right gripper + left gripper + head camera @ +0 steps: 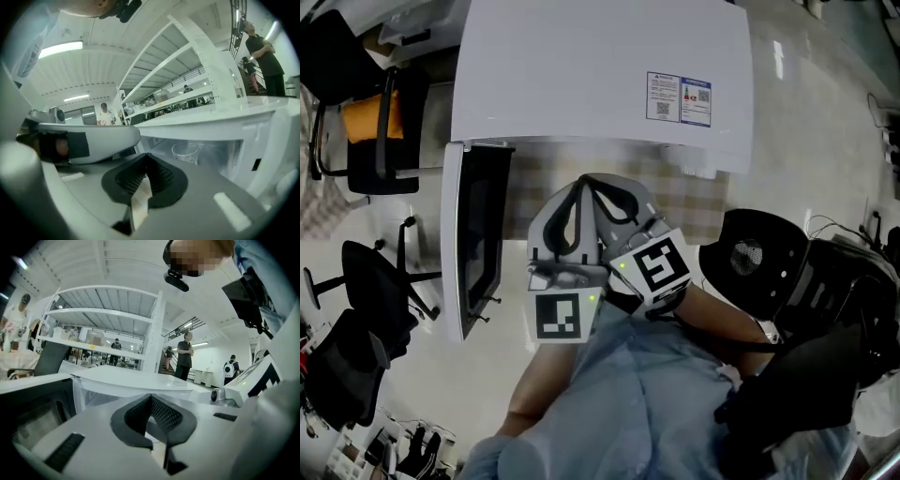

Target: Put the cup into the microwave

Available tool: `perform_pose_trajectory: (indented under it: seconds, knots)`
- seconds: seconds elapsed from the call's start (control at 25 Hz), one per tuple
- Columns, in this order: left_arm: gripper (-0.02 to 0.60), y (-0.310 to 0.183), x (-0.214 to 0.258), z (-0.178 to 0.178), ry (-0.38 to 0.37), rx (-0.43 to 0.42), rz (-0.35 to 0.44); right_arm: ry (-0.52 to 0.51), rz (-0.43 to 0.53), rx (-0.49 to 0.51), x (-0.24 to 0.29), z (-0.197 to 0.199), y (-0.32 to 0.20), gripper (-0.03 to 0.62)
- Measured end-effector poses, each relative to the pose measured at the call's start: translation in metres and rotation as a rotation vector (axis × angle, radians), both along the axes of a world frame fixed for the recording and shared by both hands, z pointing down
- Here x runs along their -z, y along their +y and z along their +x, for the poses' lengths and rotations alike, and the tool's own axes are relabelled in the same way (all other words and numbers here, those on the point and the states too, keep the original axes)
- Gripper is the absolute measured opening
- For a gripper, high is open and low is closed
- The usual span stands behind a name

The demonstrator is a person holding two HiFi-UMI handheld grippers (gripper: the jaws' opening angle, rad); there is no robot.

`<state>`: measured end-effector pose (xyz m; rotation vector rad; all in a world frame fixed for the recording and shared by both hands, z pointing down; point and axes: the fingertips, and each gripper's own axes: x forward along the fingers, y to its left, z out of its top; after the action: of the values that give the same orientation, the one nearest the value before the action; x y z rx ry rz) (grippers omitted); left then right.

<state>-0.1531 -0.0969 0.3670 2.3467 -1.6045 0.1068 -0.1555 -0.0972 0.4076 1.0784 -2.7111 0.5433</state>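
– Left tool (151, 399), grey body, black mesh pads: state?
– Jaws closed together, nothing between them. Right tool (146, 161): likewise closed and empty.
– Clear glass cup (187, 152)?
– Upright inside the white box-shaped microwave (600, 84), ahead of the right tool's tips and slightly to their right, apart from them.
– Dark-windowed microwave door (473, 239)?
– Swung open, left of the left tool.

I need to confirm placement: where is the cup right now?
In the right gripper view the cup stands inside the open microwave, right of centre, just beyond the shut right gripper.
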Motion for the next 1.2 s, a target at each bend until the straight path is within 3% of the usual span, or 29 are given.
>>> perform_pose_trajectory:
  seconds: [0.28,0.48,0.68,1.2]
  knots:
    - [0.008,0.03,0.074,0.016,0.002,0.038,0.088,-0.014,0.089,0.033,0.076,0.017,0.027,0.003]
    - [0.008,0.038,0.129,0.026,-0.008,0.056,0.214,-0.017,0.219,0.042,0.133,0.03,0.03,0.002]
    - [0.008,0.039,0.17,0.022,0.001,0.137,0.322,-0.024,0.316,0.02,0.169,0.048,0.026,0.002]
    - [0.008,0.048,0.187,0.015,-0.048,0.207,0.359,-0.035,0.426,-0.028,0.202,0.076,0.016,0.002]
